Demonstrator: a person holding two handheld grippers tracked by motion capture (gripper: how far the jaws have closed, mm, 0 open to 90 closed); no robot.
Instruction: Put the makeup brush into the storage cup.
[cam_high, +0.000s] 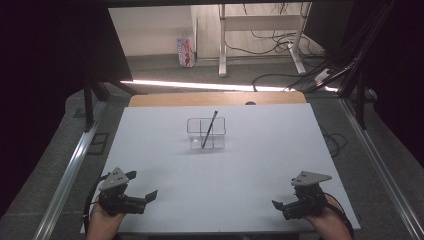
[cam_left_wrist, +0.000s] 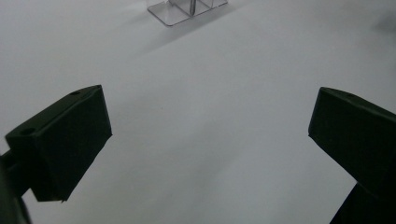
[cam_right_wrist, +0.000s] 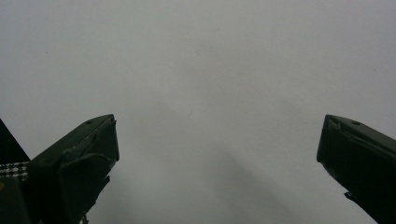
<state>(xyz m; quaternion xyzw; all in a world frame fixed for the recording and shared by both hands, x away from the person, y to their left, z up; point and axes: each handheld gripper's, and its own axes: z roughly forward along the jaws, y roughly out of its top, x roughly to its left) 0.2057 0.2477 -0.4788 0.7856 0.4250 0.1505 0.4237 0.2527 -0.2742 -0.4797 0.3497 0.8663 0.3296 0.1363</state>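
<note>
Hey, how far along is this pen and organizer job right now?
Already done, it seems: a dark pen stands tilted inside the clear divided organizer mid-table. In hand: nothing. The left gripper and right gripper both rest open near the table's near edge, well apart from the organizer. What is left cannot be told; no other loose item lies on the table.

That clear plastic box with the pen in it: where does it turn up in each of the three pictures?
High view: the clear divided box stands mid-table, beyond both grippers, a pen leaning in it.
Left gripper view: its base sits at the top edge, left of centre, cut off.
Right gripper view: the box is not in it.
Shared landmark: the white table top.
</note>
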